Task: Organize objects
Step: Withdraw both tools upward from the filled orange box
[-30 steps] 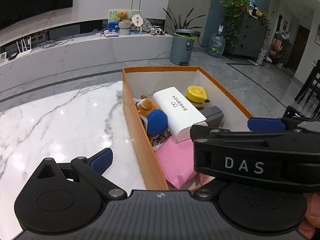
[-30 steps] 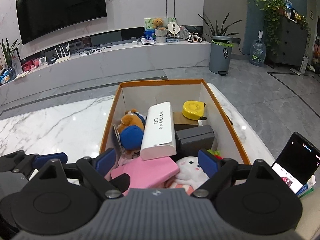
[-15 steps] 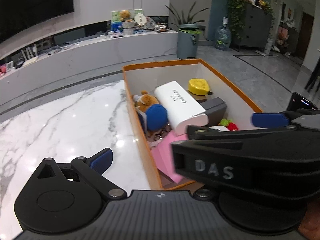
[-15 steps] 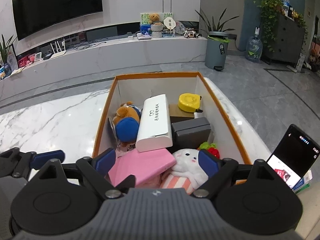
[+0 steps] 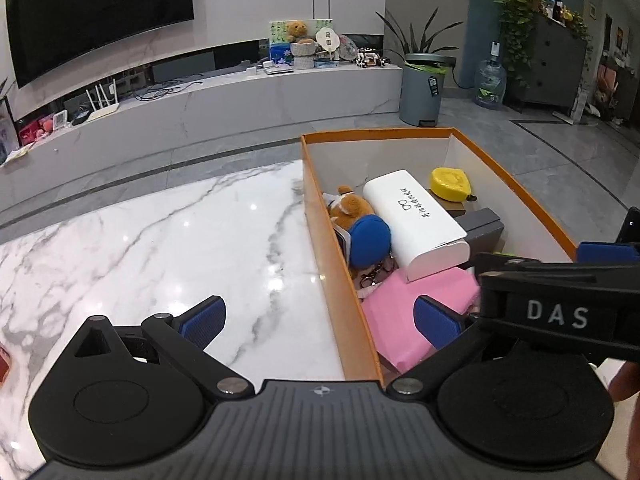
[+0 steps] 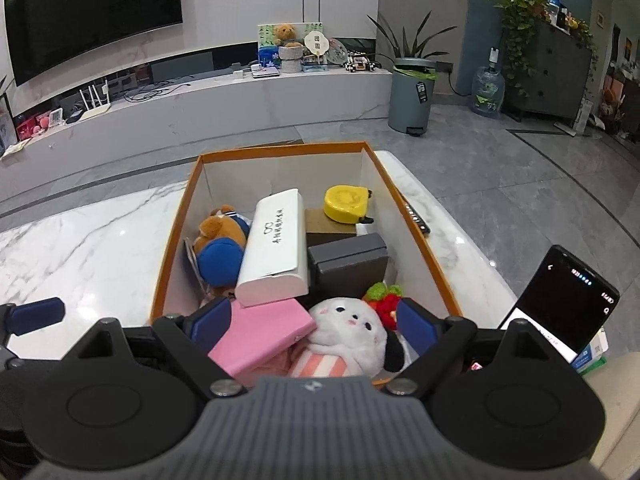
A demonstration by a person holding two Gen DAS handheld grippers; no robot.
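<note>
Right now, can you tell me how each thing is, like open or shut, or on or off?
orange box: open, no lid, packed with things
left gripper: open, holding nothing
right gripper: open, holding nothing
white case: shut, lying on other things
gray box: shut
phone: screen on, propped up outside the box
TV: screen dark

wall TV point(image 6: 88, 20), grey bin point(image 6: 413, 94), water jug point(image 6: 487, 92)

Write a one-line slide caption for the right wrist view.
Open right gripper poised above orange box packed with pink case, white plush, white case.
</note>
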